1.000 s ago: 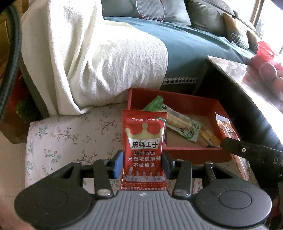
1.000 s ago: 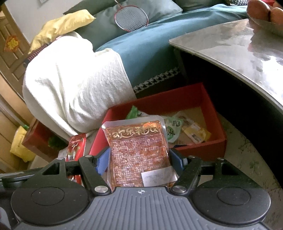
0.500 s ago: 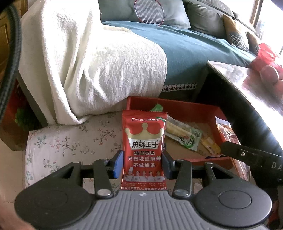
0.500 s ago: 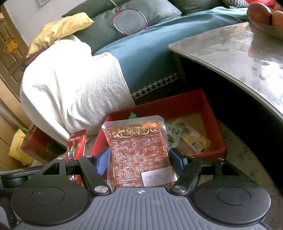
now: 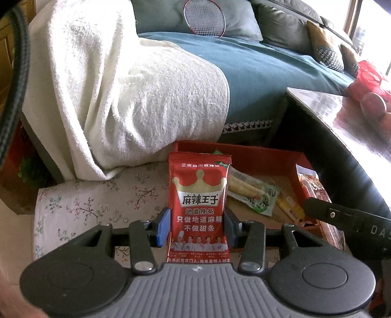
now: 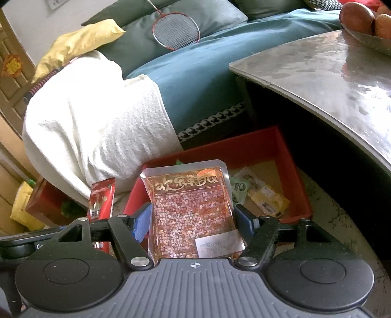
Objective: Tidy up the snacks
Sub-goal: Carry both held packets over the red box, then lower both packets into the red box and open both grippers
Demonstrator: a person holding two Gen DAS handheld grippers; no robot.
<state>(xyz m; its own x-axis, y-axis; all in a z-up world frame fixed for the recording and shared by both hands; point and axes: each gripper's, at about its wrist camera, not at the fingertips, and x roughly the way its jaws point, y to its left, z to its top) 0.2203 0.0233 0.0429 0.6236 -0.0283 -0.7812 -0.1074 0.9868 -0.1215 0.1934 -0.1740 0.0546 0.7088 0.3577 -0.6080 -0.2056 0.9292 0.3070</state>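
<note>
My left gripper (image 5: pixel 197 226) is shut on a red spicy-strip packet (image 5: pixel 199 203) with a gold crown, held upright in front of the red box (image 5: pixel 244 149). My right gripper (image 6: pixel 193 223) is shut on a clear pouch of orange-red snack (image 6: pixel 193 210), held above the near edge of the red box (image 6: pixel 259 144). Inside the box lie a green-and-clear packet (image 5: pixel 254 193) and a yellow packet (image 6: pixel 267 201). The red packet also shows at the left of the right wrist view (image 6: pixel 101 203), and the clear pouch at the right of the left wrist view (image 5: pixel 315 190).
The box sits on a floral cloth (image 5: pixel 97 198). A sofa with a white blanket (image 5: pixel 122 80) and a badminton racket (image 6: pixel 176 30) stands behind. A dark table with a glossy top (image 6: pixel 330 73) holding fruit (image 6: pixel 359 14) rises on the right.
Both grippers, still holding their packets, have drawn back and up from the red box, which now looks smaller and farther away.
</note>
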